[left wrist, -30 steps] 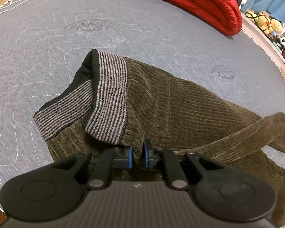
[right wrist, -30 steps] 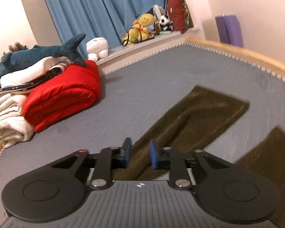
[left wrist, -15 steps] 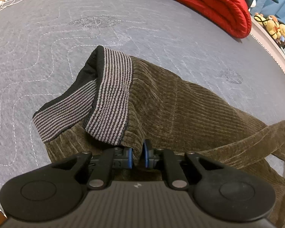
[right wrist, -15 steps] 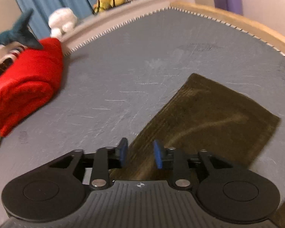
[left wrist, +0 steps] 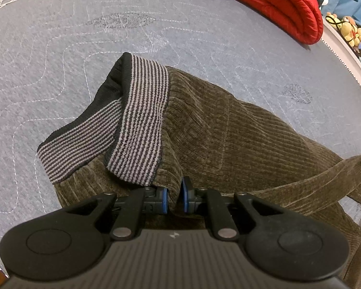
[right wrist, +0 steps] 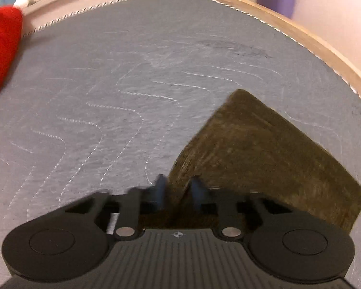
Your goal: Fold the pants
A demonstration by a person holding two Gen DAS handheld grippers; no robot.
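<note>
My left gripper (left wrist: 175, 198) is pinching the pants (left wrist: 228, 132) near the waistband (left wrist: 142, 120); my right gripper (right wrist: 178, 191) is closing on a leg's edge.

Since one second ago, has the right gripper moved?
Yes. The right gripper came down and forward over the mattress to the pant leg, jaws closing on it.

Motion blur smears the right hand-held gripper (right wrist: 177, 192); the pants (left wrist: 228, 130) run off the frame's right edge.

Mattress (right wrist: 108, 84) open ahead; red blanket (left wrist: 276, 2) far edge.
</note>
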